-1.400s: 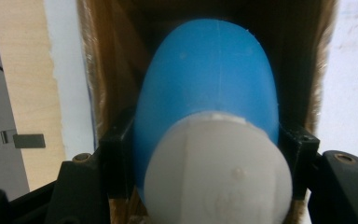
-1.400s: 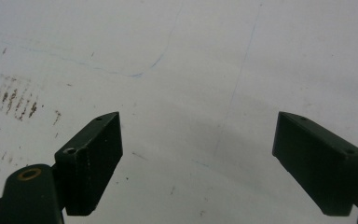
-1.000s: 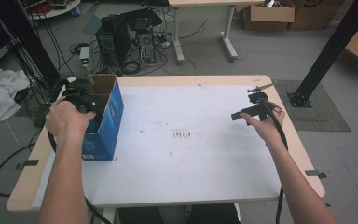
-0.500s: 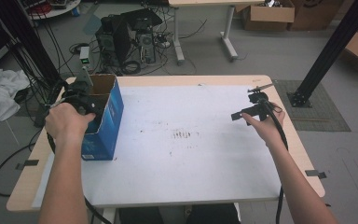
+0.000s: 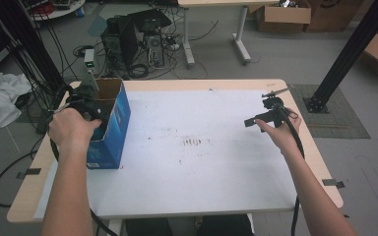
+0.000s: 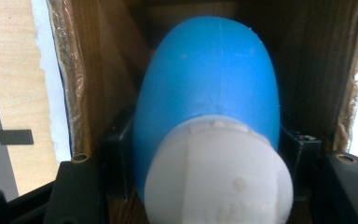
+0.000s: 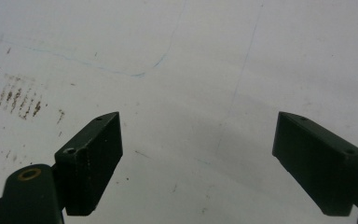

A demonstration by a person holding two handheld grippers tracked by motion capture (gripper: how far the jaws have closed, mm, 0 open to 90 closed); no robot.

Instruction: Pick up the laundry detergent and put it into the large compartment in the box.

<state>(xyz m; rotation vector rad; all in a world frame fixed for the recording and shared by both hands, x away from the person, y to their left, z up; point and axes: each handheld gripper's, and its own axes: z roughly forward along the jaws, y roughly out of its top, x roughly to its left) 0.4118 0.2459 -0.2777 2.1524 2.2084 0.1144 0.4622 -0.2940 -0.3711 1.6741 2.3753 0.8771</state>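
A blue bottle (image 6: 207,88) with a white cap (image 6: 219,175) sits between the jaws of my left gripper (image 6: 205,163), which is shut on it inside a cardboard box (image 6: 98,70). In the high view the left gripper (image 5: 86,101) reaches into the open top of the blue box (image 5: 115,123) at the table's left edge. My right gripper (image 7: 198,163) stands open with nothing between its fingers, held over the white table sheet (image 7: 191,56). The high view shows the right gripper (image 5: 268,115) at the right side of the table.
The white sheet (image 5: 192,147) covers the wooden table (image 5: 320,162), with small dark marks near its middle. Behind the table lie computer cases (image 5: 138,42), cables and cardboard boxes (image 5: 280,14) on the floor. A black post (image 5: 344,54) stands at the right.
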